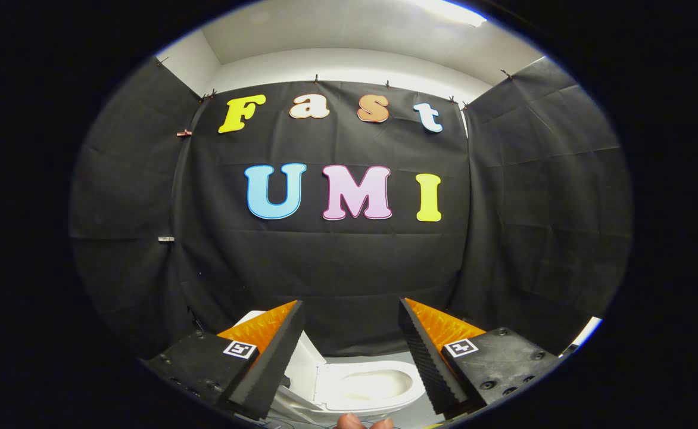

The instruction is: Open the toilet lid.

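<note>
A white toilet (361,387) stands low down between and beyond my fingers, seen from well above. Its lid (302,364) is raised, standing up at the left end of the bowl and partly hidden by my left finger. The seat ring and the bowl's hollow lie exposed. My gripper (349,325) is open, held high above the toilet, with nothing between its fingers; it touches neither lid nor seat.
Black cloth walls close the booth ahead and on both sides. Grey floor (358,358) shows behind the toilet. A person's fingertips (364,422) peek in just below the bowl. A white wall and ceiling rise above the cloth.
</note>
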`<state>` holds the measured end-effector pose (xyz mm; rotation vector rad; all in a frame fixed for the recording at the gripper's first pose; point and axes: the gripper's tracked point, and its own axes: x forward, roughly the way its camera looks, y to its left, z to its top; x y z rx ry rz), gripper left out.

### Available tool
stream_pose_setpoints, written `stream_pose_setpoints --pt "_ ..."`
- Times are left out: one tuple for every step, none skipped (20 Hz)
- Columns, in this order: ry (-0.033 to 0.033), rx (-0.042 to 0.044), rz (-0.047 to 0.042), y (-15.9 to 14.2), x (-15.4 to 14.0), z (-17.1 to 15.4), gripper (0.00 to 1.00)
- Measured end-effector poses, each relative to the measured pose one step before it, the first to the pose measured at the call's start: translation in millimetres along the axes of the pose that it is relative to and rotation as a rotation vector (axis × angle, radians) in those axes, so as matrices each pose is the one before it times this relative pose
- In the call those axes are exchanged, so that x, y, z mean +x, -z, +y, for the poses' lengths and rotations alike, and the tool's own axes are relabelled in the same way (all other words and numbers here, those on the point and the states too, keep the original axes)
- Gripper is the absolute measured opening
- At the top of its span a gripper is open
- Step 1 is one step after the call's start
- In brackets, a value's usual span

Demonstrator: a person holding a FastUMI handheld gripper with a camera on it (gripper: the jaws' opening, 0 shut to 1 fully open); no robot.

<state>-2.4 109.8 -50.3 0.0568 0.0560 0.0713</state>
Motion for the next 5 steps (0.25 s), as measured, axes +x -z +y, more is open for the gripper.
stream_pose_setpoints --pt "-0.00023 -0.00090 0.00122 0.85 0.49 0.27 0.98" --pt "-0.00013 -0.00166 -0.00034 0.08 0.28 0.44 0.98" --pt "0.00062 -0.00239 -0.00084 -0.04 -0.33 -0.39 0.98" --pt "0.00058 -0.00138 -0.00076 -1.11 -0.58 -0.25 0.99" --pt "-0.00022 0.00021 -0.00037 0.63 0.04 0.35 0.99"
